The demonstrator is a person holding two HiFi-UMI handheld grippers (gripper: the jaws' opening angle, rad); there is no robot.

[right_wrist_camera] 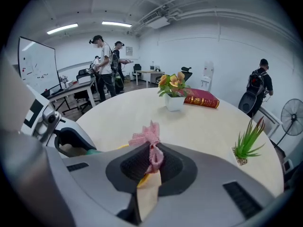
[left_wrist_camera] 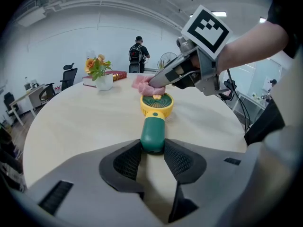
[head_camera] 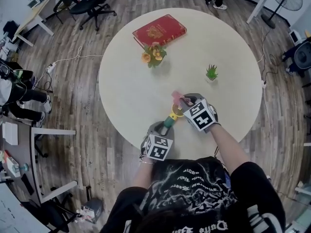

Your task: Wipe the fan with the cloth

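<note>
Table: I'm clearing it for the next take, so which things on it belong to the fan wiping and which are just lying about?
In use: fan, held by the left gripper; pink cloth, held by the right gripper.
Lying about: red book, flower pot, small green plant.

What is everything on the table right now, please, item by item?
Round cream table: one, cream, mid-room.
Small handheld plastic fan: one, green handle, yellow head, near table's front edge.
Pink textured cloth: one, pink, against fan head.
Red hardback book: one, red, table's far side.
White pot of orange flowers: one, white and orange, beside book.
Small spiky green plant: one, green, table's right side.
Left tongs: one, grey, shut on fan handle.
Right tongs: one, grey, shut on cloth.
</note>
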